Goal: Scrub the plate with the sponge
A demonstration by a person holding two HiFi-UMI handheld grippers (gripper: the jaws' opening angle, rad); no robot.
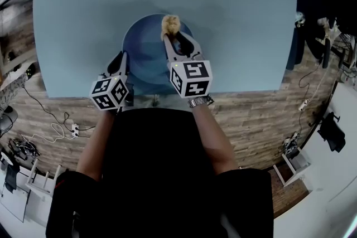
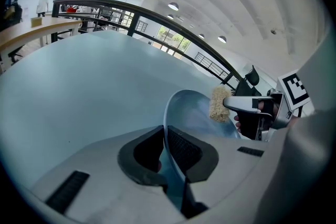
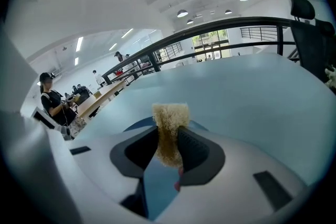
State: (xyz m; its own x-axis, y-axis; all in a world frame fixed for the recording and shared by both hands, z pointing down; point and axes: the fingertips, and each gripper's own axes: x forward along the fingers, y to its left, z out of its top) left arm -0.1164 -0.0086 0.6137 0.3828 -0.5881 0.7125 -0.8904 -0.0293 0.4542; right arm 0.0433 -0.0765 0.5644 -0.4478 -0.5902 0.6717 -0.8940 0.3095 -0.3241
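Tan coarse-fibred sponge [image 3: 169, 123] sits pinched in the narrowly parted fingers of the right gripper [image 3: 168, 147]. Its long axis runs along them, and its free end pokes past the fingertips, away from the person, seemingly against the far part of the round blue plate [image 1: 142, 53]. The left gripper [image 2: 165, 147] has its fingers clamped on the plate's near rim, so scrubbing looks under way, though no soil shows how much remains.

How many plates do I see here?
1: a blue plate near the table's front edge. The left gripper pinches its left rim; the right gripper holds a sponge at its far rim. No other plate shows.
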